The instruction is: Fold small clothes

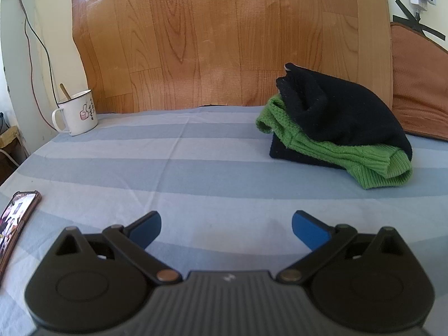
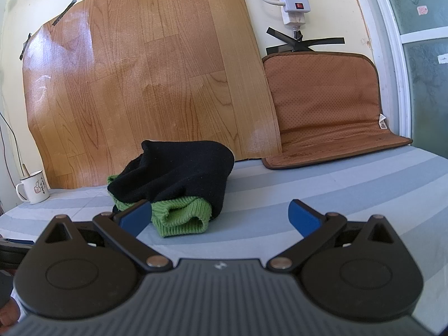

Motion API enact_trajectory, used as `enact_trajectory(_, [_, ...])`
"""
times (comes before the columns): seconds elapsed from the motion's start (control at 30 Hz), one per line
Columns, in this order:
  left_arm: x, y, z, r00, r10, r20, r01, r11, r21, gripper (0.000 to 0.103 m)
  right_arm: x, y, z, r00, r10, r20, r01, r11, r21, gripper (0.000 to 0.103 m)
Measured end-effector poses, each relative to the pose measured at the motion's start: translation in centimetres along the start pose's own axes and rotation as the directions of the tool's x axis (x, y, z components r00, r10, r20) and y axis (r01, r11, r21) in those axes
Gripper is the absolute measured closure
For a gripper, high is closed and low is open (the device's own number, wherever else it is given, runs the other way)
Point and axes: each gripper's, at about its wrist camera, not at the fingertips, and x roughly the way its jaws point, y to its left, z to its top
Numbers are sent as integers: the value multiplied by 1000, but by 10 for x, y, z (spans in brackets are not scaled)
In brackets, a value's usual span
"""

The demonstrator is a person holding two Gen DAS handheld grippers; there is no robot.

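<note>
Daylight is glaring off a wood-patterned sheet (image 2: 145, 84) taped to the cream wall (image 2: 330, 8), beside a frosted window (image 2: 425, 56).

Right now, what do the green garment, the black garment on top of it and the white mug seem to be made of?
Green garment: knitted yarn, matte; ribbed stitches show at the cuff. Black garment: soft, fuzzy knit or fleece, matte; weave too dark to tell. White mug: probably enamelled metal, glossy, with a thin dark rim.
</note>
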Motion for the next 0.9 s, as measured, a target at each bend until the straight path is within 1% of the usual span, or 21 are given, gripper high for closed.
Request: enact_trajectory(0.9, [0,0,1,1000,4,2,-4,1000,8,0,0,-1,1,1000,1,-3,-1,1000,2,0])
